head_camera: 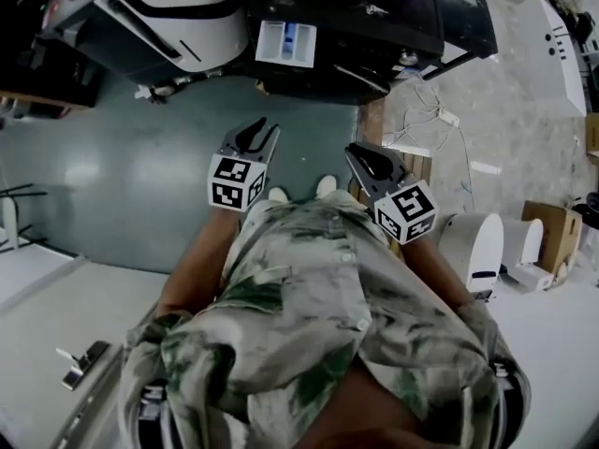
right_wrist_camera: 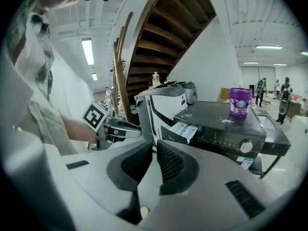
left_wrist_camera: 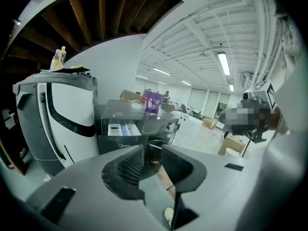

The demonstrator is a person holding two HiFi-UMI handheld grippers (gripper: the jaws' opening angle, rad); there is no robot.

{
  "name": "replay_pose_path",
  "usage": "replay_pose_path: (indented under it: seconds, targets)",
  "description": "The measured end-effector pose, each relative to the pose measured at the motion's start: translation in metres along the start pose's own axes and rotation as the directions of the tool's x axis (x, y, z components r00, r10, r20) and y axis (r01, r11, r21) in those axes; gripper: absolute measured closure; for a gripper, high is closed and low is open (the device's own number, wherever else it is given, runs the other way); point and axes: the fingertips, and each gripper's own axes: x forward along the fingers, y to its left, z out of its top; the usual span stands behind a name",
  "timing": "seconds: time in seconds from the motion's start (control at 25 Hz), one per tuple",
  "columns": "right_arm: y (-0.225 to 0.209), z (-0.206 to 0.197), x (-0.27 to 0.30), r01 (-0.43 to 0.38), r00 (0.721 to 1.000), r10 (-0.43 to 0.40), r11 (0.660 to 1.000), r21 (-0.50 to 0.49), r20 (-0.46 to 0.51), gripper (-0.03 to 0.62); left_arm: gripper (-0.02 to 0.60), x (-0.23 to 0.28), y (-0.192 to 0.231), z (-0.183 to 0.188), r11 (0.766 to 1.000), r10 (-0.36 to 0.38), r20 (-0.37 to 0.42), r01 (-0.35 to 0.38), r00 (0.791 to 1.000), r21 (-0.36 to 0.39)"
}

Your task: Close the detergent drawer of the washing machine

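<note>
The dark washing machine stands ahead of me, its white detergent drawer pulled out of the front at the upper left corner. The drawer also shows in the left gripper view and the right gripper view. My left gripper hangs over the green floor well short of the drawer, its jaws open with nothing between them. My right gripper is beside it at the same distance, its jaws nearly together and empty.
A purple bottle stands on top of the washing machine. A tall white and grey appliance sits just left of it. A wooden staircase rises behind. A cardboard box and white devices lie to my right.
</note>
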Motion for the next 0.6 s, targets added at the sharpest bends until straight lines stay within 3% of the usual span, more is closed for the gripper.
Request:
replay_pose_path:
  seconds: [0.6]
  targets:
    - [-0.125,-0.029,-0.046,0.022,0.999,-0.02,0.999,0.043,-0.044,0.54,0.454,0.114,0.004,0.009,0.987,0.148,-0.048,-0.151,0.988,-0.048]
